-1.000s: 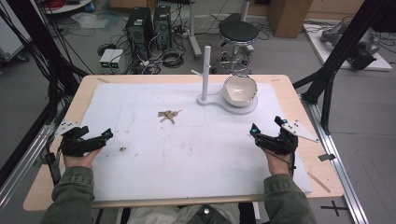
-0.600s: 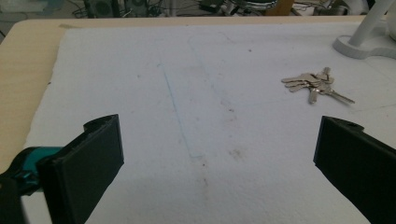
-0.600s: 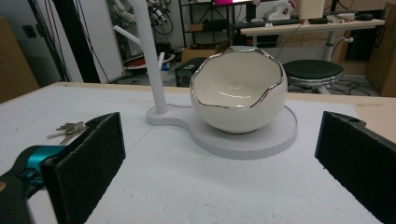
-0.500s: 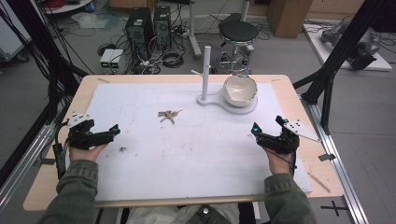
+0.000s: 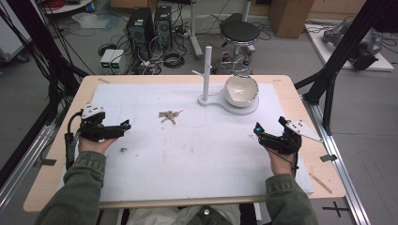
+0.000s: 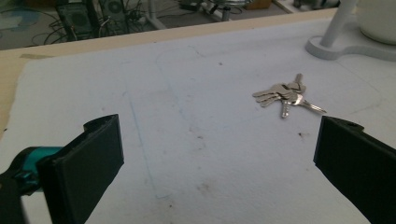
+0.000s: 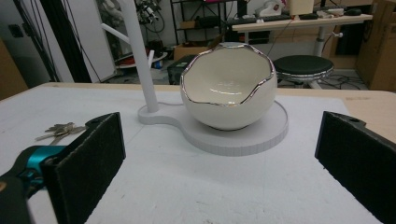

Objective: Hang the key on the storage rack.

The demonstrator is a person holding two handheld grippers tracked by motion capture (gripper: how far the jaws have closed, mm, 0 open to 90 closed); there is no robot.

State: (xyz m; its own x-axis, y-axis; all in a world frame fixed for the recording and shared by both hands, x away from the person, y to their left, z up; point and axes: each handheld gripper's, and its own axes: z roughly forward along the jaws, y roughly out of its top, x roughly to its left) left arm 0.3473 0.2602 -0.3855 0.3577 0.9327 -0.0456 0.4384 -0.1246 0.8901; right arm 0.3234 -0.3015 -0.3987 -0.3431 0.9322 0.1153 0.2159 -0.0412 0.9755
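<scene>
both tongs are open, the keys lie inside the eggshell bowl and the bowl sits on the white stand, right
Not quite. The keys are not in the eggshell bowl; they lie loose on the white mat, to the left of the stand, as the high view shows. The rest holds: the left tongs and right tongs are open, and the bowl sits on the stand.

A small bunch of silvery keys [image 5: 168, 116] lies flat on the white surface [image 5: 197, 154] (fanned out from one ring), left of centre, well apart from the stand's base, with nothing touching it.
</scene>
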